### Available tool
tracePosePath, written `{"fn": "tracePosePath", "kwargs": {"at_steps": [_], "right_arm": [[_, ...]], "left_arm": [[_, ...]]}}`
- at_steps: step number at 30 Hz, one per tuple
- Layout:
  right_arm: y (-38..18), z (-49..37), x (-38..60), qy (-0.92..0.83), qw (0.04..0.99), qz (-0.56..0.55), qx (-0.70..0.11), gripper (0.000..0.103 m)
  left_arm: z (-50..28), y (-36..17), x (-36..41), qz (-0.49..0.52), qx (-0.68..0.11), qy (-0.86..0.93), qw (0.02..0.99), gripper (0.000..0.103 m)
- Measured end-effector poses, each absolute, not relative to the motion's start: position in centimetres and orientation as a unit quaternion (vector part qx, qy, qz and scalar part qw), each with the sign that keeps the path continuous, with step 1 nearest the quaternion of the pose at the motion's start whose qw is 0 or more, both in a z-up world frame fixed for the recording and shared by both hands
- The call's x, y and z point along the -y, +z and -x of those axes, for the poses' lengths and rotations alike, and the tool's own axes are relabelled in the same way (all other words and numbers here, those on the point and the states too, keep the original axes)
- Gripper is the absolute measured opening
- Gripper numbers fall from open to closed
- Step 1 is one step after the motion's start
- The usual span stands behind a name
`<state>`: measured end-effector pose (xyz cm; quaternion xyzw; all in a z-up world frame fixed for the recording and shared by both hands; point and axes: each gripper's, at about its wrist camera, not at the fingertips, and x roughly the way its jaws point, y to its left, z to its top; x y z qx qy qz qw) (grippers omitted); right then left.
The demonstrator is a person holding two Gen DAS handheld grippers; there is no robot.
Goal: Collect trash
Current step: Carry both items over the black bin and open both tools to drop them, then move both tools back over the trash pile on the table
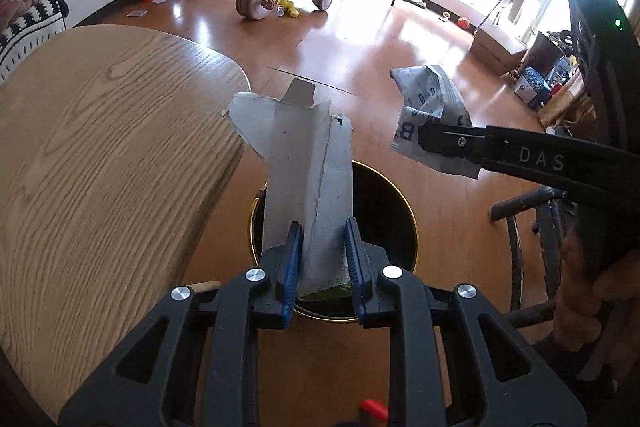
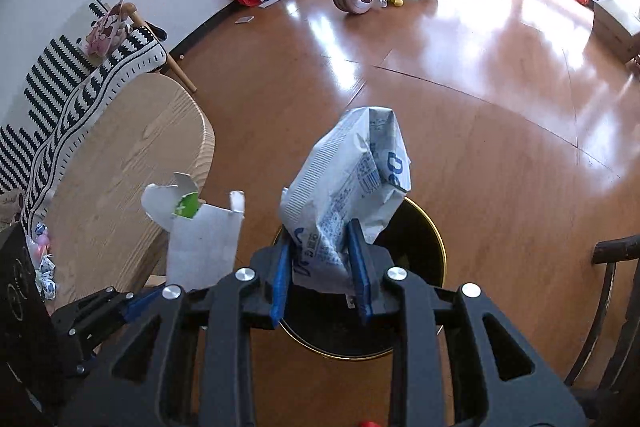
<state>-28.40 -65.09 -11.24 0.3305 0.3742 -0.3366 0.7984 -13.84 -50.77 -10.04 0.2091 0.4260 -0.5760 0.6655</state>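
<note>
The black bin mouth lies open below; the wooden table edge crowds its left side

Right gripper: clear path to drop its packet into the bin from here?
Probably yes. The right gripper is shut on the white packet above the open black bin, with nothing between them. The left gripper holds its torn carton beside it, apart from the packet.
</note>
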Motion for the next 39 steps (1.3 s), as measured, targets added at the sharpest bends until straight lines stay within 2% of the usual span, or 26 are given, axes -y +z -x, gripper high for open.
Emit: {"fn": "tracePosePath", "kwargs": {"at_steps": [7,9,10,11,12,13,18,23,25,31,39], "right_arm": [[-11.0,28.3,65.4,-0.344,0.796,-0.333,-0.37,0.029],[-10.8,28.5,65.2,-0.347,0.796,-0.335,-0.364,0.035],[-10.7,28.4,65.1,-0.35,0.796,-0.335,-0.362,0.047],[-10.7,28.5,65.0,-0.353,0.797,-0.334,-0.358,0.059],[-10.5,28.6,64.9,-0.356,0.798,-0.334,-0.353,0.062],[-10.5,28.7,64.9,-0.357,0.799,-0.333,-0.351,0.063],[-10.4,28.6,64.9,-0.357,0.8,-0.334,-0.349,0.065],[-9.9,28.2,64.7,-0.359,0.804,-0.324,-0.346,0.079],[-9.6,27.8,64.6,-0.358,0.808,-0.317,-0.344,0.084],[-8.0,24.8,62.6,-0.34,0.831,-0.278,-0.342,0.091],[-5.5,16.2,55.2,-0.244,0.871,-0.22,-0.364,0.091]], "left_arm": [[13.9,-10.0,50.9,-0.21,-0.423,-0.576,0.667,0.023],[14.0,-10.0,50.9,-0.208,-0.422,-0.578,0.667,0.027],[14.0,-10.0,50.9,-0.208,-0.422,-0.58,0.665,0.028],[14.1,-9.9,51.0,-0.209,-0.42,-0.581,0.665,0.032],[14.1,-9.9,51.0,-0.21,-0.418,-0.582,0.665,0.035],[14.2,-9.9,50.9,-0.21,-0.416,-0.583,0.665,0.041],[14.3,-9.5,50.7,-0.207,-0.41,-0.582,0.671,0.06],[13.7,-8.4,49.8,-0.194,-0.4,-0.571,0.69,0.087],[13.4,-7.9,49.2,-0.191,-0.399,-0.563,0.698,0.091],[10.0,-5.0,44.4,-0.178,-0.385,-0.527,0.737,0.093],[0.8,-1.5,29.9,-0.135,-0.376,-0.396,0.827,0.093]]}}
